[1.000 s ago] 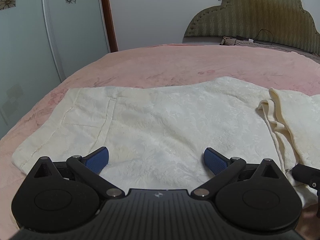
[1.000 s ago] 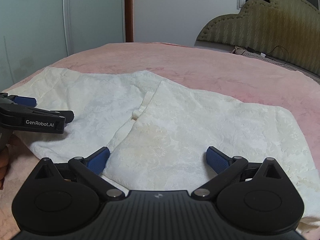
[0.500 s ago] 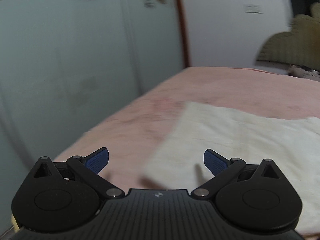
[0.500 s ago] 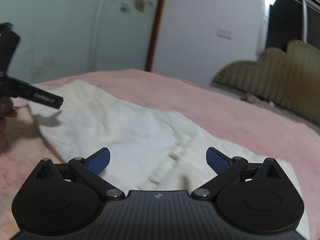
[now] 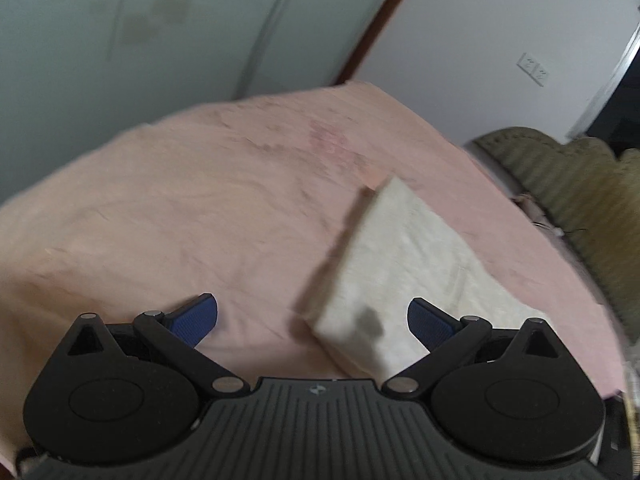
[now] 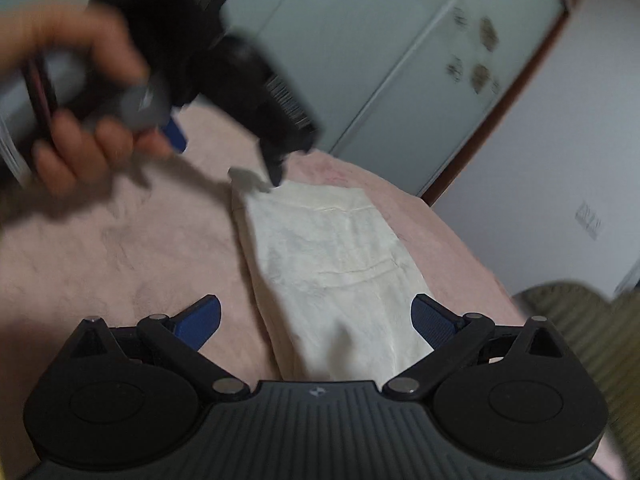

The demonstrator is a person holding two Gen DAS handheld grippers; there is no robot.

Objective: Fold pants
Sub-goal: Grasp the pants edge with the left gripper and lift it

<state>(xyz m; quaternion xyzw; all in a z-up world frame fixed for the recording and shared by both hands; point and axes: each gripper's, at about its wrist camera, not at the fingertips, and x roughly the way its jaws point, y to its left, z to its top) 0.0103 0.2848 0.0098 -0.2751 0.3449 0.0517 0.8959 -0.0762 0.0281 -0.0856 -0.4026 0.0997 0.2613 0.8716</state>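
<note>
Gaping wide, both tongs (image 5: 312, 320) (image 6: 316, 320) hover empty above cream pants (image 6: 340, 264)

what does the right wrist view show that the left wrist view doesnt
Only the right wrist view shows a hand holding the left gripper above the far corner of the cream pants, plus flower marks on the wardrobe doors. Only the left wrist view shows a wide bare stretch of the pink bedspread and the left gripper's jaws standing open over a pant corner. Both show the pants lying flat on the bedspread, the padded headboard, a wall socket, and open, empty jaws.
</note>
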